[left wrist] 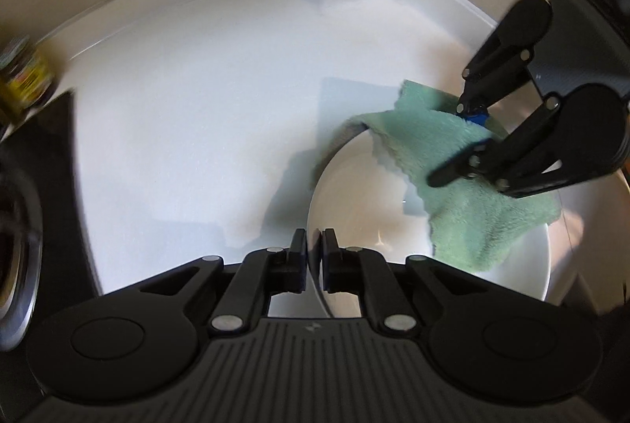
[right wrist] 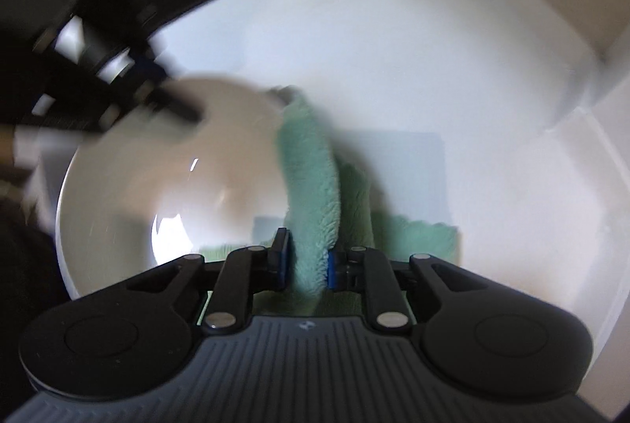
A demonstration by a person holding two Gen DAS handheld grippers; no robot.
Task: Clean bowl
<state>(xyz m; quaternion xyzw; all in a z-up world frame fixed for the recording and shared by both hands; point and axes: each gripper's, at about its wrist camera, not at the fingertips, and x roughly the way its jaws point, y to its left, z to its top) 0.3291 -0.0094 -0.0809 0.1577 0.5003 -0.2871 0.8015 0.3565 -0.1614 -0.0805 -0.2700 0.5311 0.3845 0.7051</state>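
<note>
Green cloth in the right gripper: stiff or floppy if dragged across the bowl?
Likely floppy: the green cloth droops in folds over the white bowl rim below the right gripper. Its fluffy pile probably drags rather than slides. The left gripper pinching the rim should steady the bowl.

Glossy, smooth white bowl (left wrist: 354, 194) catches highlights; the green cloth (left wrist: 464, 187) is fluffy terry; the desk (left wrist: 197, 88) looks smooth, satin white.

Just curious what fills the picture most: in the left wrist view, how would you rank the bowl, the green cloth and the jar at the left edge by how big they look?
1. White bowl
2. Green cloth, smaller than the bowl
3. Jar, smallest, though blurred and cut off by the edge
</note>
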